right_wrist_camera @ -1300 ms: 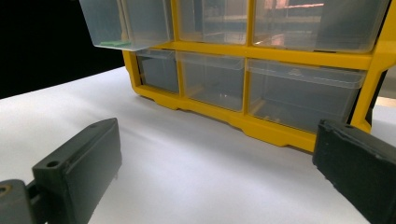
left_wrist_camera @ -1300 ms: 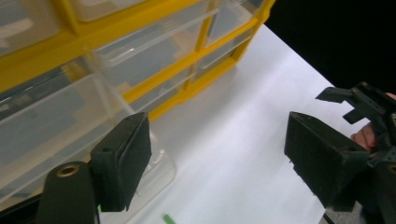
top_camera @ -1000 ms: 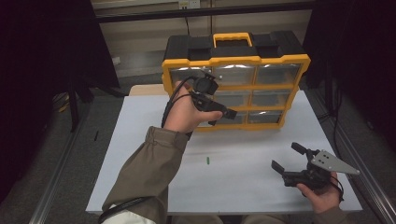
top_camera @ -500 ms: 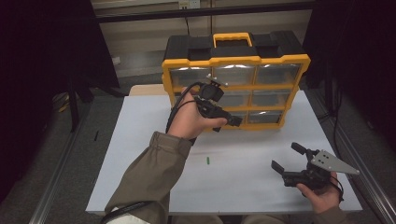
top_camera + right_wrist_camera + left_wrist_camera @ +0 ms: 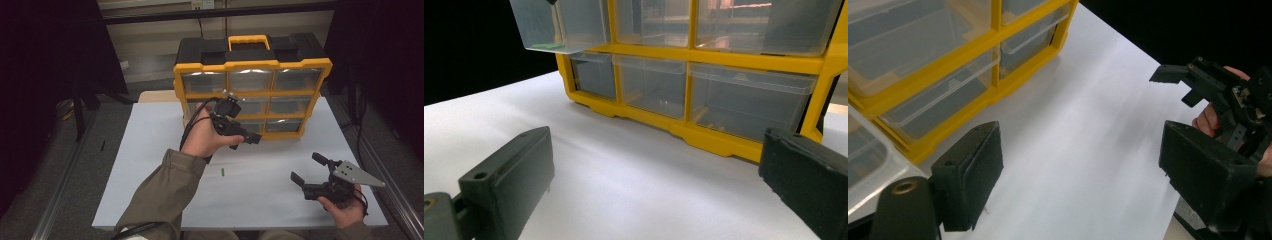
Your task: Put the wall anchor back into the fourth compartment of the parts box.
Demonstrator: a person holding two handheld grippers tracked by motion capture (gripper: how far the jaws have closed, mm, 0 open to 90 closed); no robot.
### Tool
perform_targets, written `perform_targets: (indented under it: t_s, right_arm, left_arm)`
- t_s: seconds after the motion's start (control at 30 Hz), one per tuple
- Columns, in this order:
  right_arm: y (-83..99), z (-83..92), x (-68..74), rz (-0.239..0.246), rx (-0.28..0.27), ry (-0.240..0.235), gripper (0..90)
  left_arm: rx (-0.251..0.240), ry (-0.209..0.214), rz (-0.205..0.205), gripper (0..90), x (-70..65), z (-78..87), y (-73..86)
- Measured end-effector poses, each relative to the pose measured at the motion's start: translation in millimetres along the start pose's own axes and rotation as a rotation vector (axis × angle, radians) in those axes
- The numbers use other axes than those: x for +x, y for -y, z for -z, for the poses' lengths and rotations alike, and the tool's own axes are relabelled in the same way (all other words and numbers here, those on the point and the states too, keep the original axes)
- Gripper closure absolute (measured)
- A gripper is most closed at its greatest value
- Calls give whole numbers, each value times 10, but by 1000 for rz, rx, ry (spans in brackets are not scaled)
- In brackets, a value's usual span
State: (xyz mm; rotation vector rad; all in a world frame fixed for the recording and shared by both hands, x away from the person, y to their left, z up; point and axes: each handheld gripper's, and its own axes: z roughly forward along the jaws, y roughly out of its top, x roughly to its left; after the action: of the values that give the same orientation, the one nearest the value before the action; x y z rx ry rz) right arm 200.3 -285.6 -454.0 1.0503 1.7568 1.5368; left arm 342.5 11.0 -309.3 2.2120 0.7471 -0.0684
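Hovering just in front of the yellow drawer cabinet [image 5: 252,95], the left gripper [image 5: 245,140] has its jaws spread, nothing between them. A clear drawer [image 5: 559,25] stands pulled out from the cabinet's left column. The right gripper [image 5: 307,170] rests low over the white counter [image 5: 150,150], well apart from the cabinet, jaws spread and empty. A small green piece [image 5: 222,172] lies on the counter before the cabinet.

The left gripper [image 5: 243,141] is matte black, with a black cable looping from its body. Its blocky rectangular jaws carry flat pads and a brass-coloured rivet (visible in the left gripper view). The right gripper [image 5: 308,168] is black, topped by a grey three-cornered plate with small holes. The left sleeve [image 5: 160,197] is olive-drab fabric with a cuffed end.
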Motion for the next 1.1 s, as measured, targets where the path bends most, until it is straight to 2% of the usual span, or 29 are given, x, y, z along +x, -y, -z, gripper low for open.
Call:
perform_targets:
  t_s: [0.07,0.27,0.37,0.4,0.47,0.53,0.57,0.77,0.9,0.97,1.1]
  right_arm:
    - [1,-2,-2,2,0,-1,12]
    - [0,-1,-2,1,-3,-1,12]
    - [0,1,-1,0,-1,2,11]
    - [0,-1,-2,2,-3,0,11]
    - [0,1,-2,5,-3,5,12]
    - [0,0,-2,2,-5,3,12]
    - [0,1,-4,3,-5,1,12]
    - [0,1,-2,4,-4,5,12]
    - [0,2,-4,4,-5,1,12]
    - [0,3,-4,4,-5,3,12]
    - [0,3,-4,5,-5,3,12]
  left_arm:
    - [-7,0,7,176,-10,-16,31]
    - [-20,7,-7,162,-6,-45,129]
    - [-21,4,-10,159,16,-46,181]
    - [-32,1,2,158,13,-56,200]
    - [-23,1,-12,155,31,-57,235]
    - [-32,4,-2,149,34,-80,277]
    - [-25,3,-13,147,42,-84,293]
    - [-33,6,-13,142,62,-117,393]
    - [-51,6,-10,137,83,-146,462]
    - [-33,-4,-10,136,94,-155,495]
    - [-28,-8,-6,133,125,-186,568]
